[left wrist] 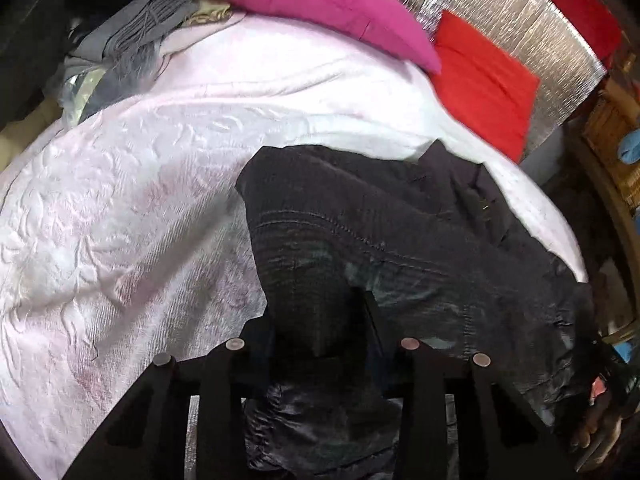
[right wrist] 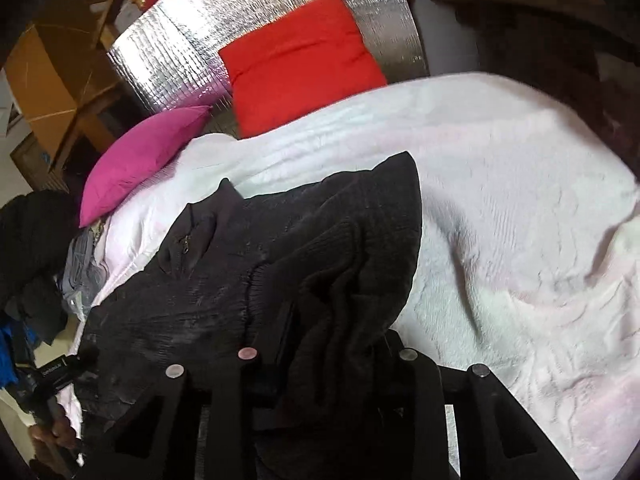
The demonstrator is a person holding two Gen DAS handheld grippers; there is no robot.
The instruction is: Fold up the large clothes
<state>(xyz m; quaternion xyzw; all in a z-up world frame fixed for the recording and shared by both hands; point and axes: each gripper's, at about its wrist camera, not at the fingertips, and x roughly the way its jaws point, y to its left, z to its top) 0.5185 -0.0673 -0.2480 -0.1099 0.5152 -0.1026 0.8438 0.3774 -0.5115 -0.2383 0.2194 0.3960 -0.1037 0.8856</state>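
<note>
On the bedspread [left wrist: 120,200], both grippers apparently pinch the dark garment [left wrist: 380,220].

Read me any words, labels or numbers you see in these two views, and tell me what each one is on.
Small white print on the black device at the lower left of the right wrist view: too small and blurred to read.
Dark garment, pink cushion, red cushion, white bedspread: no text visible.
Nothing legible anywhere.
</note>
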